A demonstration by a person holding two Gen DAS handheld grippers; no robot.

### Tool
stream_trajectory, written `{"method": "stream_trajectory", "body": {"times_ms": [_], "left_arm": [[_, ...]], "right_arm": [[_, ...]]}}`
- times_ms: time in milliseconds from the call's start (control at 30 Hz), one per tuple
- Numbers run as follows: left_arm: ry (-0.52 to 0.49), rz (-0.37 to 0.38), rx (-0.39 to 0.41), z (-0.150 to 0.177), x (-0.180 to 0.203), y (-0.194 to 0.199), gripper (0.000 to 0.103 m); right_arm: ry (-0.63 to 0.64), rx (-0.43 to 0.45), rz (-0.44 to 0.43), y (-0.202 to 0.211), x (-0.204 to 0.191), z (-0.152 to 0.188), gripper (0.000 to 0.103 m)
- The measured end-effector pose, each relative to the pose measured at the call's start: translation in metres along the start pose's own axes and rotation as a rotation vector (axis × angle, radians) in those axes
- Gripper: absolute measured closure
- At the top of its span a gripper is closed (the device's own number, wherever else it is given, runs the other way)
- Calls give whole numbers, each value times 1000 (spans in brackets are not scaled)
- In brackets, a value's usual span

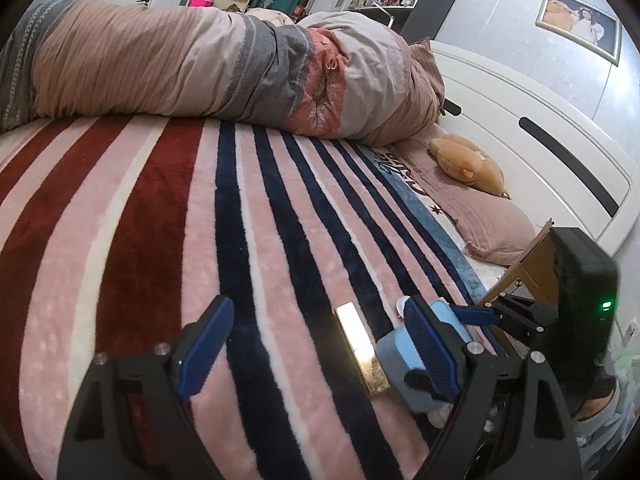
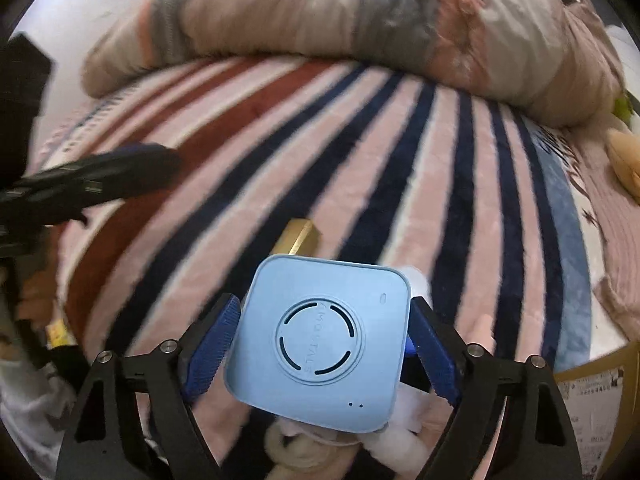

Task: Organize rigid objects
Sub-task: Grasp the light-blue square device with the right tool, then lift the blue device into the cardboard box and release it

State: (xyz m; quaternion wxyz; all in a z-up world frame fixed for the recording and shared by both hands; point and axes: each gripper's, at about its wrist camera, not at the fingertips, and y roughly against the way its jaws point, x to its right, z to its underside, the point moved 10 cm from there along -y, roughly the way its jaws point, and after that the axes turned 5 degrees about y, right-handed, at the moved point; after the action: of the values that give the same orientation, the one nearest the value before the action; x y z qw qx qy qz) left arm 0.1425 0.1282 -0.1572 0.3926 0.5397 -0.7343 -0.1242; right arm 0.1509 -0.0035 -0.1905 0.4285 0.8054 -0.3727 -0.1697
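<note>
Right wrist view: the right tongs [image 2: 322, 344] straddle a pale blue square device [image 2: 320, 344] low in the middle of the frame, one blue pad at each side edge. Whether the pads press or only stand beside it I cannot tell, so the grip should be judged unsure. To do this step well, I would close squarely on the two flat sides, keep the device level, and lift clear of the soft toys [image 2: 320, 452] beneath it before carrying it toward the cardboard box [image 2: 592, 396] at lower right, if that is the bin. A gold bar-shaped box [image 2: 298, 236] lies on the striped bed blanket [image 2: 360, 140] just beyond.

Faint raised letters ring the device's round grille; they are too small to read surely. The box label is illegible.

In the left wrist view, the left tongs [image 1: 316, 344] stand wide and empty over the blanket.
</note>
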Motion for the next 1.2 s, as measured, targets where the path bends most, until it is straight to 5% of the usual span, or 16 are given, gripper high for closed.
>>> {"method": "stream_trajectory", "body": {"times_ms": [167,500,600,967,1033,1100,1200], "left_arm": [[4,-7,4,-1,-1,1,18],[20,-8,2,-1,-5,1,18],[20,-16,-4,0,-7,0,18],[48,-8,-76,14,-24,-8,18],[73,-8,-88,18,-31,-10,18],[86,-6,-99,21,-34,-12,18],[91,39,-118,24,-29,-14,18]], "right_arm": [[-17,18,-182,-3,-28,-9,22],[-95,-79,-140,-14,-25,9,12],[-111,-61,-65,-9,-25,11,12],[177,-36,141,-26,-74,11,6],[206,-36,191,-29,-69,11,8],[222,-38,206,-31,-66,13,25],[222,-17,190,-25,-63,15,24]]}}
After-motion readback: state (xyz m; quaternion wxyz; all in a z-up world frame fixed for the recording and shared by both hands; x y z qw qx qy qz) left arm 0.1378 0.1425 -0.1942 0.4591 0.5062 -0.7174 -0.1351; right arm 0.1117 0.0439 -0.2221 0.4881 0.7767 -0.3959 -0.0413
